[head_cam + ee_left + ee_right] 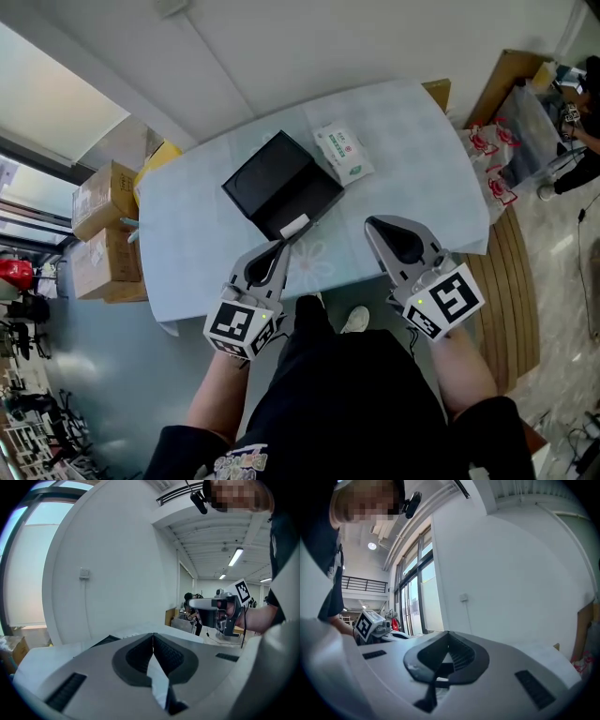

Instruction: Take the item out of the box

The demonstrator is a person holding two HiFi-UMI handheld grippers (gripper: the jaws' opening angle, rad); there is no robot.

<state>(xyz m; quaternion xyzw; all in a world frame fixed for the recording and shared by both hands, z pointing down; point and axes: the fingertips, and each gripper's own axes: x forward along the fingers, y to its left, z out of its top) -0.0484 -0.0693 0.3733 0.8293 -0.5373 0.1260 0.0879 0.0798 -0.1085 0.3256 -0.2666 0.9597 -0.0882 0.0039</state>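
A flat black box (281, 183) lies in the middle of the pale table (412, 141), with a small white tag (293, 226) at its near edge. Just right of the box, a white packet with green and red print (343, 153) rests on the table. My left gripper (283, 242) hangs at the near table edge, its tip close to the tag, with jaws shut and nothing between them. My right gripper (370, 223) is held level with it to the right, also shut and empty. In the left gripper view the box (101, 641) shows as a dark edge beyond the shut jaws.
Cardboard boxes (103, 225) are stacked on the floor left of the table, beside a yellow object (161, 154). Red-and-white bags (492, 159) and a wooden platform (520, 281) lie at the right. A person (581, 103) stands at the far right. My shoe (356, 321) is under the table edge.
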